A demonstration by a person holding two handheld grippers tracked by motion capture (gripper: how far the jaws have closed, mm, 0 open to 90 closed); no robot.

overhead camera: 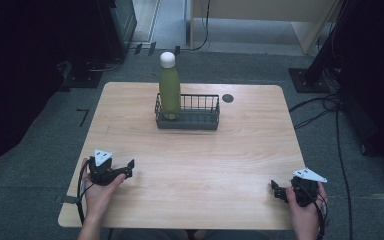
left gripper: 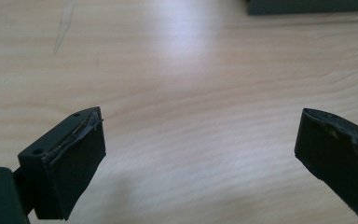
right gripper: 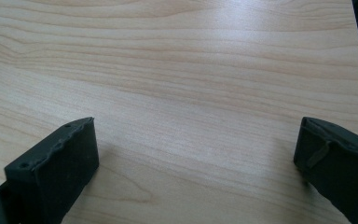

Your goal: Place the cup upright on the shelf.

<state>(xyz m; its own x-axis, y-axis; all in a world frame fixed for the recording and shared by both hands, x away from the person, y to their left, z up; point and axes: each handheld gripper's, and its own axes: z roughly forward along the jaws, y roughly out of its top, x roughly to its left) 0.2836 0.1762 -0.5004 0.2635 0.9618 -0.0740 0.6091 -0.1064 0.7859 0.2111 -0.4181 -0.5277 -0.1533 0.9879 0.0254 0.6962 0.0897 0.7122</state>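
A green bottle with a white cap stands upright in the left end of a dark wire basket at the back middle of the wooden table. My left gripper rests near the table's front left, held by a hand, jaws wide apart over bare wood. My right gripper sits near the front right corner, also held by a hand and open, with nothing between its jaws. The basket's lower edge shows at the top of the left gripper view.
A small dark round mark lies on the table right of the basket. Cables run across the grey floor to the right. Dark equipment stands at the far left and right of the room.
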